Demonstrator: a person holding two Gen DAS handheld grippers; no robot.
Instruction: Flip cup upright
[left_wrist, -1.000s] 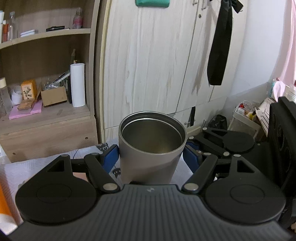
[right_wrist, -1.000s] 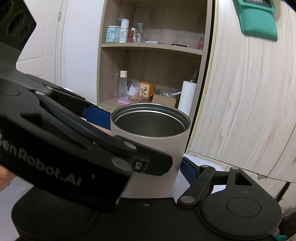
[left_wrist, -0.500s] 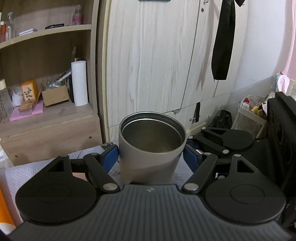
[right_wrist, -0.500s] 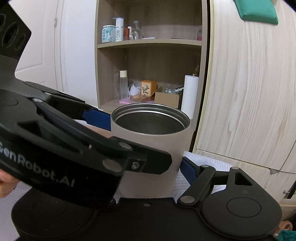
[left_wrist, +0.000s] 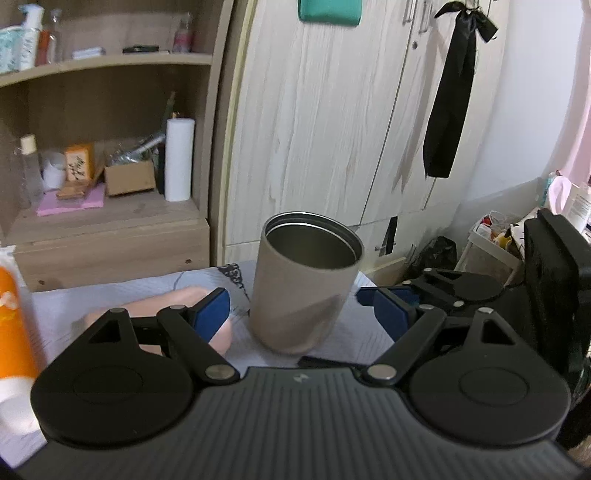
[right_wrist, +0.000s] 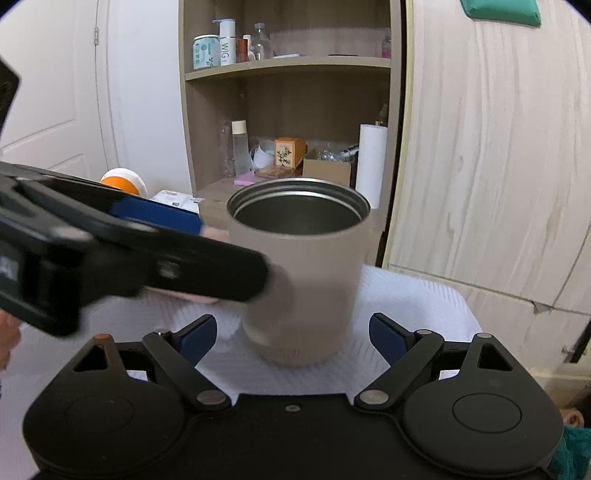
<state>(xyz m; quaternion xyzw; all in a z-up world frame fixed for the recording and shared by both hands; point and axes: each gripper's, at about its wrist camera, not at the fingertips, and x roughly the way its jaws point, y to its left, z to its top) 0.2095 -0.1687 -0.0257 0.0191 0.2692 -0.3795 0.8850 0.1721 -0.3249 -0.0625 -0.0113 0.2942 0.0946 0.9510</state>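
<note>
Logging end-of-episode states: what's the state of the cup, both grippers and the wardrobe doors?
cup: upright, mouth up, empty, standing on the white cloth, ungripped.
left gripper: open, pads clear of the cup.
right gripper: open, pads either side of the cup base, not touching.
wardrobe doors: closed.

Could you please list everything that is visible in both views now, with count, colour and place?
cup: 1, grey, upright on the cloth, open end up
cloth: 1, white, under the cup
paper roll: 1, white, lower shelf
box: 1, brown, lower shelf beside the roll
ribbon: 1, black, hanging on the wardrobe
tube: 1, orange, left edge of the left view
left gripper: 1, black with blue pads, open around the cup
right gripper: 1, black with blue pads, open around the cup
</note>
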